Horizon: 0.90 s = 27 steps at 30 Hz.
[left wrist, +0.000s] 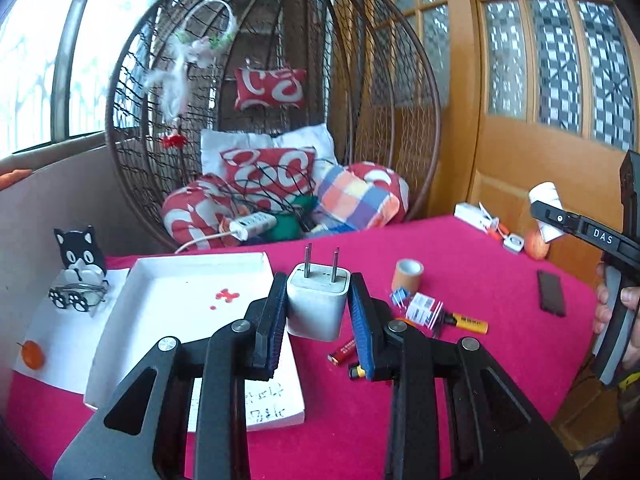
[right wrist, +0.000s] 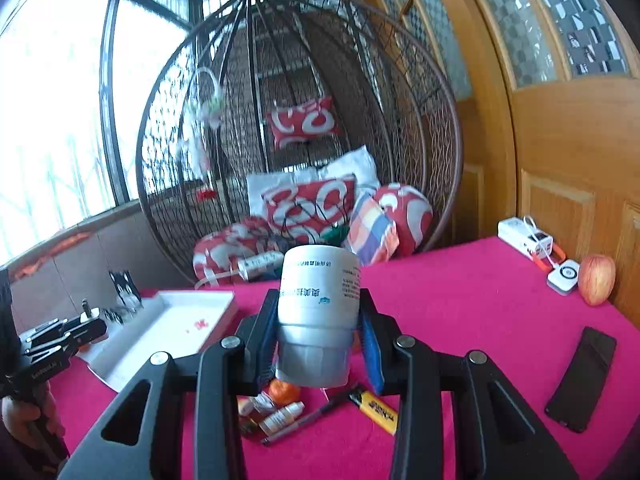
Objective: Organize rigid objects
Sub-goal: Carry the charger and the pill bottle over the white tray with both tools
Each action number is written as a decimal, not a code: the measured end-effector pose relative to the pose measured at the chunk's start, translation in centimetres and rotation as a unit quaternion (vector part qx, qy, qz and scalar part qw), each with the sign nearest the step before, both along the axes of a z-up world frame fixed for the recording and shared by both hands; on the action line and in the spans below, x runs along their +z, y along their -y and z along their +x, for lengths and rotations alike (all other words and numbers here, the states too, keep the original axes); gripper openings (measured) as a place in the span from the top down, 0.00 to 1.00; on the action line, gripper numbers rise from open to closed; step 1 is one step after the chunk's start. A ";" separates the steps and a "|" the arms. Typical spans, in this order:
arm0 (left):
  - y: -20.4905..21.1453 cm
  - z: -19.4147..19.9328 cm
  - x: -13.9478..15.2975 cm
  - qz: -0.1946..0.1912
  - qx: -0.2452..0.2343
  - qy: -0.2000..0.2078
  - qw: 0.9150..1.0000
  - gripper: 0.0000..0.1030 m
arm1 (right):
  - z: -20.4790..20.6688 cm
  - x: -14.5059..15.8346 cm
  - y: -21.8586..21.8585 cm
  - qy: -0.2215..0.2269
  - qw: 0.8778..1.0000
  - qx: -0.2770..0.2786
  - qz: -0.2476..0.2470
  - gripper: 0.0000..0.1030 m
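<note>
From my left camera the tray (left wrist: 192, 280) is partly lost behind the charger (left wrist: 318, 304) and my left gripper (left wrist: 318, 320), and the writing on its near rim is cut short. Beside the tray, the battery (left wrist: 344, 352) hides half under a finger (left wrist: 362, 320). From my right camera the bottle (right wrist: 316, 320) covers most of the orange thing (right wrist: 285, 392) below it — I cannot name it. The bottle's print is blurred — unreadable.
</note>
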<state>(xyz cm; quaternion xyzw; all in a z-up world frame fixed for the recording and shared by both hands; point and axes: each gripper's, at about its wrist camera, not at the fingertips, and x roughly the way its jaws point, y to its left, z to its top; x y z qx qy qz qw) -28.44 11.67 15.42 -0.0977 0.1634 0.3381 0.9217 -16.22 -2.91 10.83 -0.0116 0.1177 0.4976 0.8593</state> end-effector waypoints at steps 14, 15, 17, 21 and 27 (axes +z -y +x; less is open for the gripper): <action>-0.1 -3.3 1.6 0.013 0.040 0.031 0.999 0.72 | -1.7 2.2 0.7 0.030 0.999 0.014 0.031 0.64; -0.2 -3.6 1.7 0.013 0.042 0.034 0.998 0.72 | -1.7 2.3 0.6 0.030 0.999 0.014 0.032 0.65; -0.3 -4.0 1.8 0.013 0.047 0.037 0.998 0.72 | -1.8 2.4 0.6 0.029 0.999 0.016 0.033 0.64; -0.5 -4.8 1.8 0.012 0.056 0.043 0.997 0.72 | -1.8 2.5 0.5 0.028 0.999 0.019 0.033 0.64; -0.8 -5.6 1.6 0.010 0.065 0.045 0.997 0.72 | -2.1 2.7 -0.1 0.031 0.999 0.023 0.029 0.64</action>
